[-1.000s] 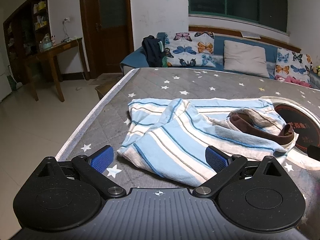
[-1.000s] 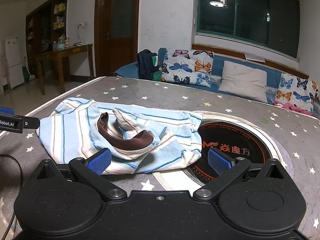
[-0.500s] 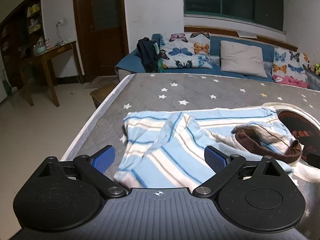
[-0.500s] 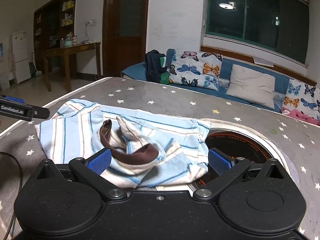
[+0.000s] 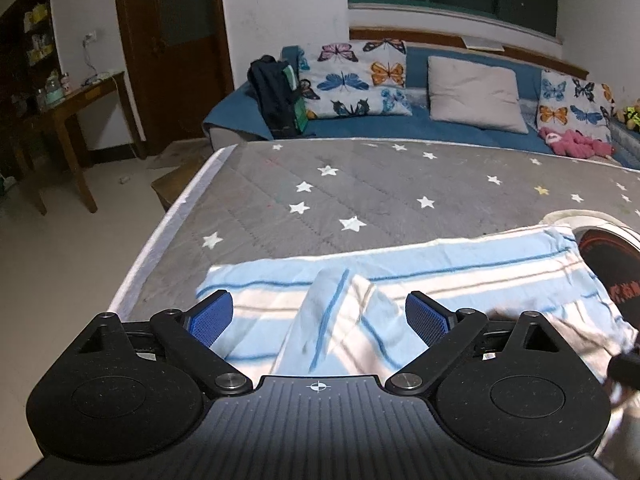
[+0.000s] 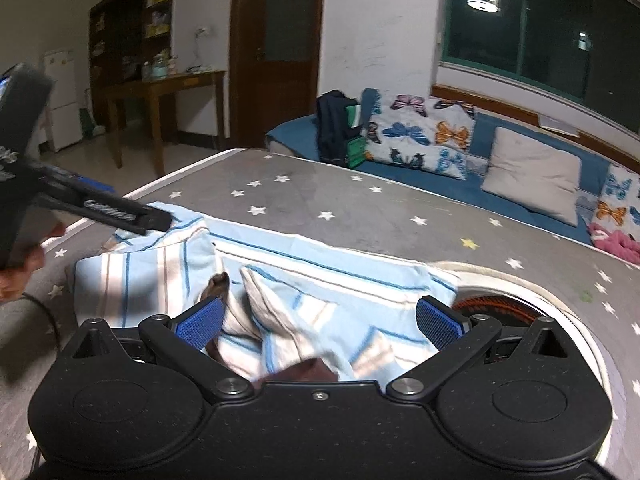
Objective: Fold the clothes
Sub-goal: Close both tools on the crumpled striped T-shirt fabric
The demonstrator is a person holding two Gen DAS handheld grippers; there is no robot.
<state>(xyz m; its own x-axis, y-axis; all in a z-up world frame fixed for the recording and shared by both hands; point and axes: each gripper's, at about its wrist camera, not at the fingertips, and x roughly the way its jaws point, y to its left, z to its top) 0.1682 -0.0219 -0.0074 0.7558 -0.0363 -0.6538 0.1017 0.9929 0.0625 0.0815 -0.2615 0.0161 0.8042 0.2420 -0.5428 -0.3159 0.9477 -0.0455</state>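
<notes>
Striped shirt (image 5: 400, 280) lies between both grippers' spread jaws.

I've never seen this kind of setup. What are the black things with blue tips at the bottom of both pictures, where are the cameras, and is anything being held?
No robot here: a person holds a two-finger gripper in each hand, and a fisheye camera on each one looks forward along its fingers. One picture comes from the left gripper, the other from the right gripper. The blue parts are the finger pads.

Both grippers are open above a crumpled blue and white striped garment with a brown collar. It lies on a grey star-patterned mattress, partly over a round black and red emblem. Nothing is held yet. In the right view, the left gripper appears at the left edge, near the garment's far corner. A sofa with cushions stands behind.
</notes>
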